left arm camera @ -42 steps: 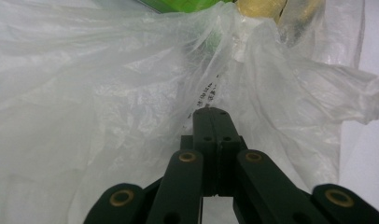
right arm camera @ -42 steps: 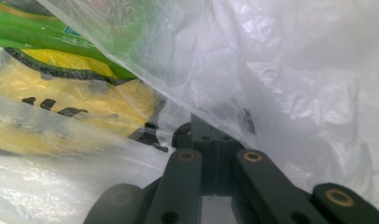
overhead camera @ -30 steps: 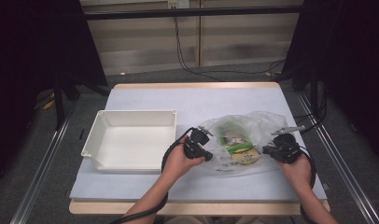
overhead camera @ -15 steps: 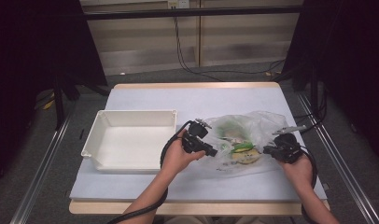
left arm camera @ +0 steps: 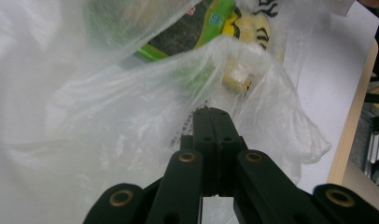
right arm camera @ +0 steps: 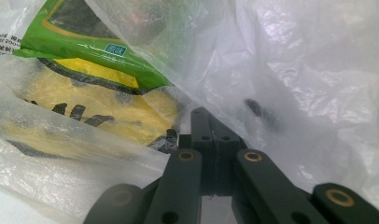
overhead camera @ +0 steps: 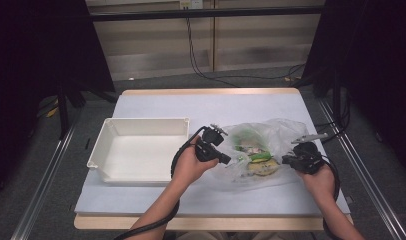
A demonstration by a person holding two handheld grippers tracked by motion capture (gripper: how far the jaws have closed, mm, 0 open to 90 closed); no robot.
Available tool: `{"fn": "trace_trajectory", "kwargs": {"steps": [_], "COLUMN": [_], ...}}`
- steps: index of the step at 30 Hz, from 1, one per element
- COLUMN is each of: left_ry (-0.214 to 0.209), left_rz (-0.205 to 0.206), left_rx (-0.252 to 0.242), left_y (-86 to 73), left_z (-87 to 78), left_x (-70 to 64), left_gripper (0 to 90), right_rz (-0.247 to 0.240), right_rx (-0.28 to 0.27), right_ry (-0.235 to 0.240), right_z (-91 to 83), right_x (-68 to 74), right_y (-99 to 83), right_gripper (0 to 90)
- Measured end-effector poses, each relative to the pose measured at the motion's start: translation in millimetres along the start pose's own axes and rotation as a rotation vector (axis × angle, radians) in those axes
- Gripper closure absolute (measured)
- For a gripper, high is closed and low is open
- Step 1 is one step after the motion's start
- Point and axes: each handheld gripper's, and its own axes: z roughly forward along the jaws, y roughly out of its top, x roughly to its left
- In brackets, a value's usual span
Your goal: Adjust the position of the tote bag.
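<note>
Clear plastic bag (overhead camera: 263,150) (snack packets (overhead camera: 258,161) inside) stretches between the two grippers. The left gripper (overhead camera: 230,160) and right gripper (overhead camera: 286,160) each pinch its film, jaws fully closed.

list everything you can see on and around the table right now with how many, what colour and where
plastic bag: one, clear, right half of table, pinched at both sides
green packet: one, inside bag
yellow packet: one, black print, inside bag under the green one
tray: one, white, left half of table
table: one, pale top
left tool: one, black, shut on bag's left edge
right tool: one, black, shut on bag's right edge
</note>
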Motion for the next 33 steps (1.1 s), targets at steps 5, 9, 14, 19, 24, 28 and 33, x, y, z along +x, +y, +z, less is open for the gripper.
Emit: {"fn": "trace_trajectory", "kwargs": {"steps": [5, 9, 14, 19, 24, 28, 33], "left_ry": [-0.006, -0.016, -0.025, -0.04, -0.053, -0.043, -0.039], "left_rz": [0.001, 0.0, 0.006, 0.005, 0.018, 0.043, 0.016], "left_rx": [-0.044, -0.054, -0.07, -0.089, -0.074, -0.049, -0.008], "left_y": [14.3, 27.7, 42.2, 50.9, 50.7, 47.4, 32.6], "left_z": [-4.9, 5.2, 22.5, 35.5, 48.5, 60.2, 68.7], "left_x": [-1.6, -4.3, -10.9, -15.6, -17.3, -17.4, -14.0], "left_gripper": [90.0, 90.0, 89.6, 87.3, 85.4, 83.4, 83.1], "right_rz": [-0.003, -0.002, -0.008, -0.01, -0.012, -0.021, -0.025], "right_rx": [-0.008, 0.006, 0.012, 0.018, 0.029, 0.035, 0.041], "right_ry": [0.006, 0.001, 0.013, 0.014, 0.021, 0.02, 0.017], "right_z": [1.0, 1.5, 4.9, 6.8, 9.3, 10.3, 10.0], "right_x": [-0.1, 1.0, 2.1, 4.8, 8.1, 9.7, 10.2], "right_y": [0.2, -0.1, -1.2, -1.1, -1.2, -0.6, 0.2], "right_gripper": [90.0, 90.0, 90.0, 90.0, 90.0, 90.0, 90.0]}}
